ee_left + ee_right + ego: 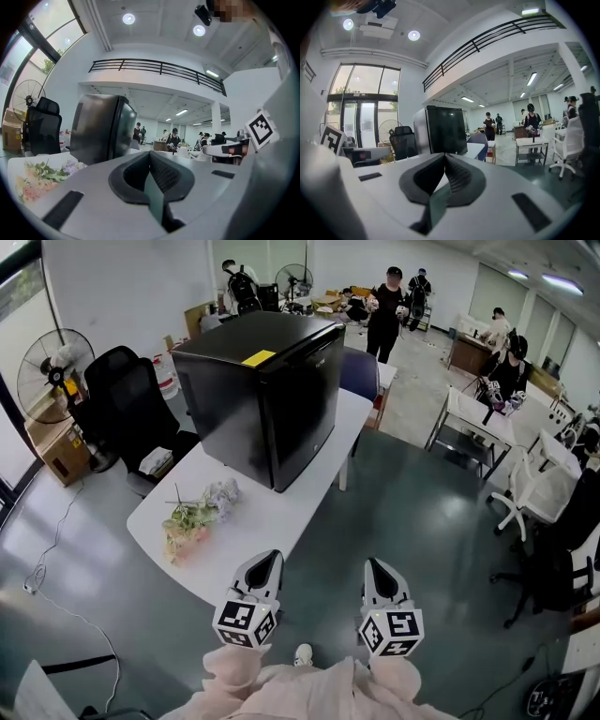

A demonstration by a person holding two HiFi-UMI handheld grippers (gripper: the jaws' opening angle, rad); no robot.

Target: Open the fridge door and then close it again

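A black mini fridge (267,395) stands on a white table (309,488), door closed, with a yellow sticker on top. It also shows in the left gripper view as the fridge (101,133) and in the right gripper view as the fridge (440,130). My left gripper (269,561) and right gripper (376,568) are side by side at the bottom of the head view, over the floor short of the table's near edge. Both are shut with nothing between the jaws, pointing level toward the fridge.
A bunch of flowers (195,517) lies on the table's near left part. A black office chair (131,413) and a standing fan (54,367) are left of the table. More desks, white chairs (530,502) and several people are at the back and right.
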